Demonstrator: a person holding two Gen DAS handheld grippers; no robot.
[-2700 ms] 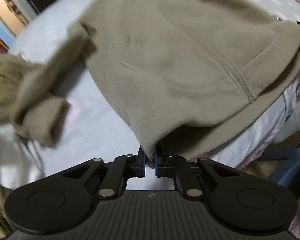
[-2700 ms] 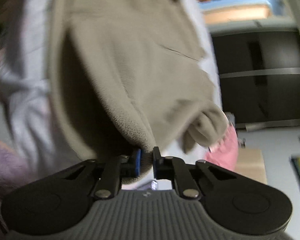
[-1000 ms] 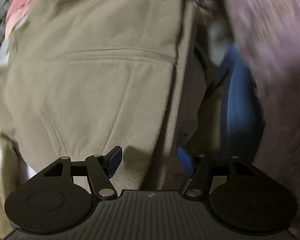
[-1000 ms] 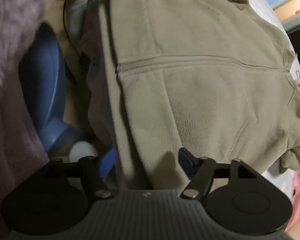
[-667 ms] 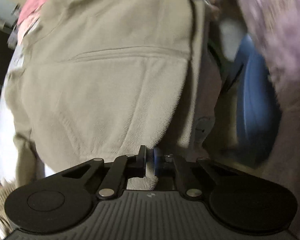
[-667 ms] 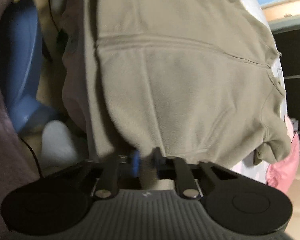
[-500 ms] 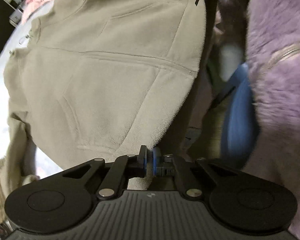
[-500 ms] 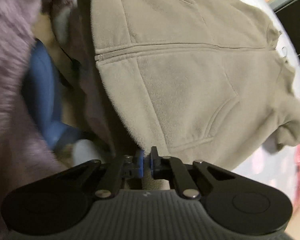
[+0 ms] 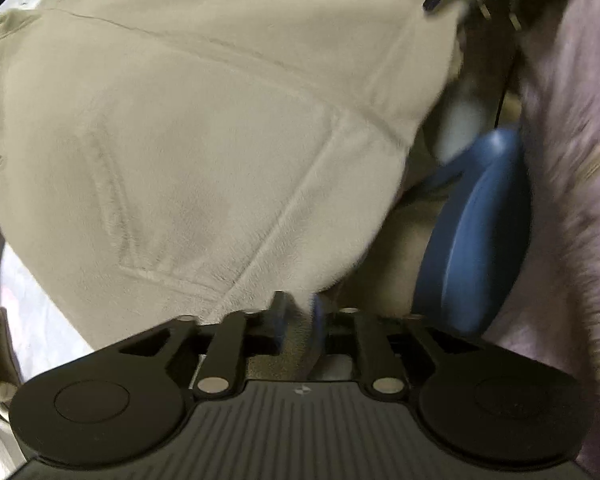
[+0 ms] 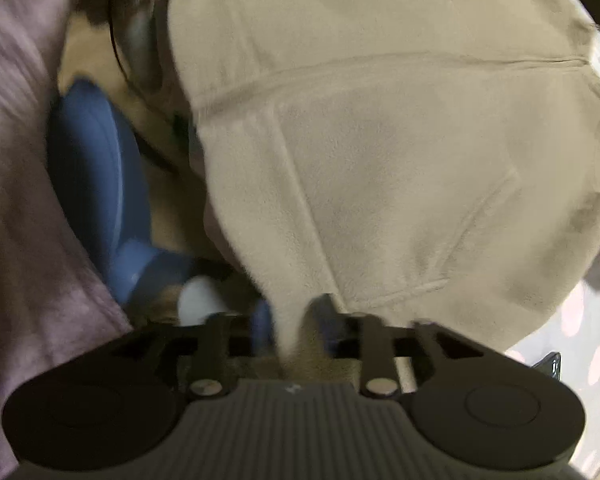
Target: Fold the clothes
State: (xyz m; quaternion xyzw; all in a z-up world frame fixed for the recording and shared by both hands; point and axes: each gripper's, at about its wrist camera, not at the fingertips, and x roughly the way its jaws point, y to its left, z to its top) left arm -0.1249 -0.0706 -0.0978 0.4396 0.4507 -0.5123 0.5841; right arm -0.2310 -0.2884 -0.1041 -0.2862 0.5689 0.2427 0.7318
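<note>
Fleece jacket (image 9: 204, 128) lies ahead of both tongs, zip axis running away from them, hem edge nearest. L gripper (image 9: 296, 320) and R gripper (image 10: 292, 326) jaws opening, hem corners between pads, grip loosening. Neither hand nearer.

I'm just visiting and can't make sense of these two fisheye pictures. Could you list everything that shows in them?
fleece jacket: one, beige, zip front, spread on the bed, hem at both grippers
bed sheet: one, pale with pink dots, under the jacket
blue seat: one, beside the bed; exact kind unclear
dark object: one, on the sheet, too cut off to identify
fluffy garment: one, lilac, on the person, at the frame edge
left gripper: black, blue pads, jaws opening, hem between them
right gripper: same build, jaws opening, hem between them
</note>
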